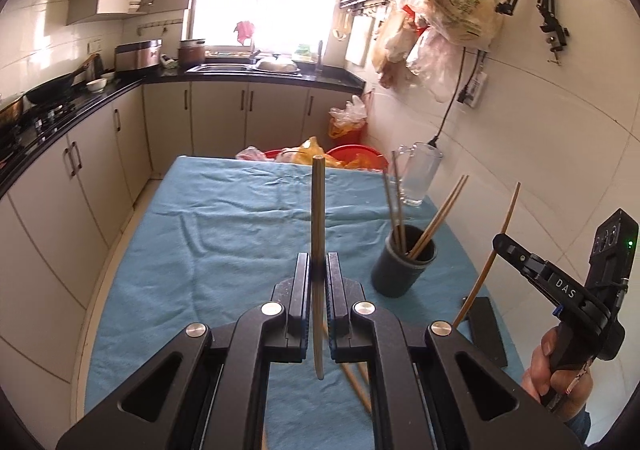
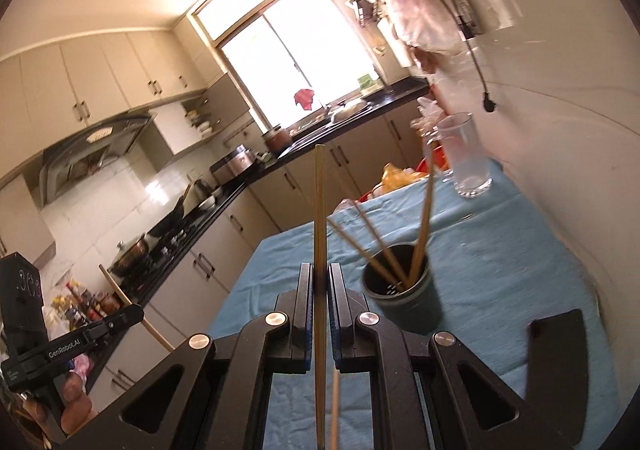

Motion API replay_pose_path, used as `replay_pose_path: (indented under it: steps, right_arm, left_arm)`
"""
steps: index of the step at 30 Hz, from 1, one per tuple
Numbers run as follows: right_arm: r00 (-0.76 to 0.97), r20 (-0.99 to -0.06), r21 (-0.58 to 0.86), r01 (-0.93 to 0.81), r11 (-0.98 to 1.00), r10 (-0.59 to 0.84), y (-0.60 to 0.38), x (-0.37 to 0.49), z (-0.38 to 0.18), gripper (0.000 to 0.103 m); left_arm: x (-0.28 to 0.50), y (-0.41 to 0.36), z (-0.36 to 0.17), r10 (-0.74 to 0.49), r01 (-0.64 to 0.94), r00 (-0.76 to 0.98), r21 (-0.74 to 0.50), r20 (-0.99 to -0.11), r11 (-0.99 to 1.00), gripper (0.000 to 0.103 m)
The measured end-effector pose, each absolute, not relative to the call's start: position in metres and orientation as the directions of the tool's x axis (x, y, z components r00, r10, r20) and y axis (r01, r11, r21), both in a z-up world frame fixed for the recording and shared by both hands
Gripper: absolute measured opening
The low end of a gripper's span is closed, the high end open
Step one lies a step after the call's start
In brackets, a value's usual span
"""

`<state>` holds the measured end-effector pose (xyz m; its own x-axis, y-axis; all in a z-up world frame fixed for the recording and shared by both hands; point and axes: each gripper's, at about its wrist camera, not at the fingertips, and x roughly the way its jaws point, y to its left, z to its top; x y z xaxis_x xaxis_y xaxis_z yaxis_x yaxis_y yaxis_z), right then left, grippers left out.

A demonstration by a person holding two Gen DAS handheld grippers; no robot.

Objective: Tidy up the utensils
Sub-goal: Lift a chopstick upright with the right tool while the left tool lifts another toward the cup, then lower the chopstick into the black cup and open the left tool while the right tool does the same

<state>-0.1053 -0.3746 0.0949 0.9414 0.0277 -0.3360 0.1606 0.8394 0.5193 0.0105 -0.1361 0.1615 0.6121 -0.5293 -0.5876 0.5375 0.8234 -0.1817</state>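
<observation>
My left gripper [image 1: 318, 262] is shut on a wooden chopstick [image 1: 318, 206] that stands upright between its pads, above the blue cloth [image 1: 224, 234]. To its right stands a dark round holder [image 1: 404, 264] with several chopsticks in it. Further right, my right gripper [image 1: 499, 241] pinches a second chopstick [image 1: 490, 266]. In the right wrist view my right gripper [image 2: 319, 282] is shut on that upright chopstick [image 2: 320, 210], just left of the holder [image 2: 406, 300]. My left gripper [image 2: 136, 313] shows low at the left with its chopstick [image 2: 120, 294]. Loose chopsticks [image 1: 356, 386] lie on the cloth below.
A clear glass mug [image 1: 418, 174] stands at the table's far right by the tiled wall. A flat black object [image 1: 486, 330] lies right of the holder. Red basins with bags [image 1: 352, 156] sit behind the table. Kitchen counters [image 1: 80, 106] run along the left.
</observation>
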Motion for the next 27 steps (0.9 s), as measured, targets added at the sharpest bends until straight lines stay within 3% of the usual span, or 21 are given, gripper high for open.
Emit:
replay_pose_path:
  steps: [19, 27]
  right_arm:
    - [0.953, -0.264, 0.573, 0.276, 0.772, -0.145, -0.455, -0.087, 0.134, 0.008]
    - [0.949, -0.252, 0.58, 0.306, 0.755, -0.19, -0.477, -0.06, 0.138, 0.008]
  left_arm:
    - [0.052, -0.251, 0.214, -0.629, 0.627, 0.592, -0.203, -0.504, 0.752, 0.006]
    - [0.082, -0.288, 0.209, -0.632, 0.614, 0.588, -0.23, -0.505, 0.755, 0.006]
